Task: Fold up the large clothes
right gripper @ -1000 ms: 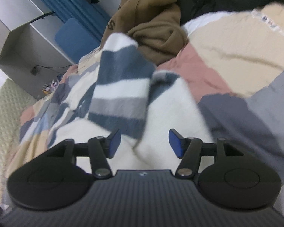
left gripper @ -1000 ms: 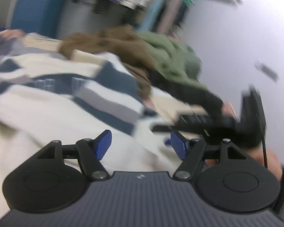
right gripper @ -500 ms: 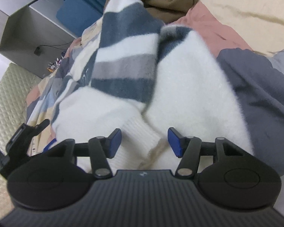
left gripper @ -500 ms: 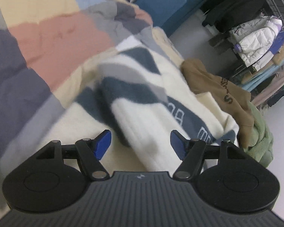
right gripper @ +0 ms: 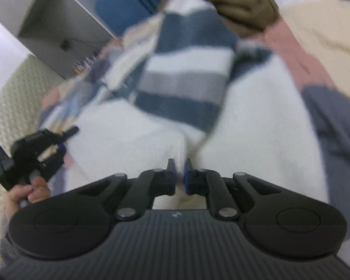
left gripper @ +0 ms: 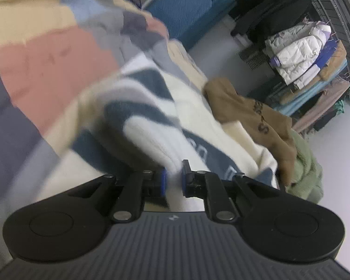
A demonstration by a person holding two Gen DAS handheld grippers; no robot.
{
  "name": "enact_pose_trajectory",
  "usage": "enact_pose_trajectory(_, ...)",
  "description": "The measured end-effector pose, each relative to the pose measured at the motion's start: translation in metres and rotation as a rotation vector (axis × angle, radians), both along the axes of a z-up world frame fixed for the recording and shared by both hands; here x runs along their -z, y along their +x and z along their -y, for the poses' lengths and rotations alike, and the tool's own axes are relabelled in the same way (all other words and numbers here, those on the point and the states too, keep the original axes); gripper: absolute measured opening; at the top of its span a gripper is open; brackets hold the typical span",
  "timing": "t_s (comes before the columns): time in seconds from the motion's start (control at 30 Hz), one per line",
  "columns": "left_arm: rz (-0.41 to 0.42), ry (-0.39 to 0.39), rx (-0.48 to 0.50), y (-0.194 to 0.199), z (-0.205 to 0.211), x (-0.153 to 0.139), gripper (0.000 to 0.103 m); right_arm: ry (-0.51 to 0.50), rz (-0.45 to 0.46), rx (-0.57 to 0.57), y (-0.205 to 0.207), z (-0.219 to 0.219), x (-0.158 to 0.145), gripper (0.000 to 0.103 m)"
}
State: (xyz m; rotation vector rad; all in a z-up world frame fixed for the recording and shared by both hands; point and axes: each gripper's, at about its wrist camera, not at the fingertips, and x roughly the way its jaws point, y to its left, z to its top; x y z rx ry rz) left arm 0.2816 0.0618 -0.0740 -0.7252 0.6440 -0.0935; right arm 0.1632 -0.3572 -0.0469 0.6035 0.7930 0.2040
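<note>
A cream sweater with navy and grey stripes lies on a bed, with a sleeve folded over its body. My left gripper is shut on the sweater's white ribbed edge. In the right wrist view the same sweater fills the middle, and my right gripper is shut on its white edge. The left gripper also shows there at the left, held in a hand beside the sweater.
The sweater lies on a patchwork bedspread of pink, cream and grey. A brown hoodie and a green garment lie beyond it. A rack of hanging clothes stands at the back right. A grey cabinet stands behind.
Both grippers were open half a second ago and have closed on the sweater's white edge. The left gripper swung round from facing the wall to facing along the bed.
</note>
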Motion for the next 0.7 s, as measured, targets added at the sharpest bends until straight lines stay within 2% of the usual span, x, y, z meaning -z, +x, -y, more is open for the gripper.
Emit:
enact_pose_trajectory(0.07, -0.002, 0.031, -0.015, -0.003, -0.004, -0.001, 0.014, -0.047, 0.063, -0.018, -0.004, -0.005, -0.011, 0.009)
enact_pose_trajectory(0.13, -0.032, 0.061, -0.017, 0.000, -0.003, 0.003, 0.014, -0.108, 0.086, -0.037, -0.005, -0.012, -0.014, 0.009)
enact_pose_trajectory(0.2, -0.076, 0.102, -0.010, 0.003, 0.000, 0.011, 0.014, -0.159, 0.051, -0.052, 0.000, -0.018, -0.006, 0.009)
enact_pose_trajectory(0.27, -0.117, 0.107, 0.014, 0.004, 0.002, 0.018, 0.015, -0.189, -0.017, -0.063, 0.006, -0.021, 0.009, 0.010)
enact_pose_trajectory(0.33, -0.124, 0.089, 0.018, 0.001, 0.001, 0.019, 0.018, -0.178, -0.069, -0.067, 0.009, -0.021, 0.021, 0.010)
enact_pose_trajectory(0.43, -0.138, 0.075, 0.030, -0.009, -0.004, 0.011, 0.023, -0.184, -0.068, -0.076, 0.007, -0.020, 0.016, 0.012)
enact_pose_trajectory(0.5, -0.139, 0.107, 0.037, -0.023, -0.005, 0.002, 0.027, -0.175, -0.058, -0.070, 0.002, -0.017, 0.011, 0.012)
enact_pose_trajectory(0.6, -0.153, 0.142, 0.070, -0.044, -0.006, -0.013, 0.041, -0.129, -0.073, -0.033, -0.011, -0.005, 0.007, 0.013)
enact_pose_trajectory(0.7, -0.152, 0.185, 0.081, -0.069, -0.007, -0.028, 0.043, -0.153, -0.030, 0.026, -0.037, 0.007, -0.009, 0.013)
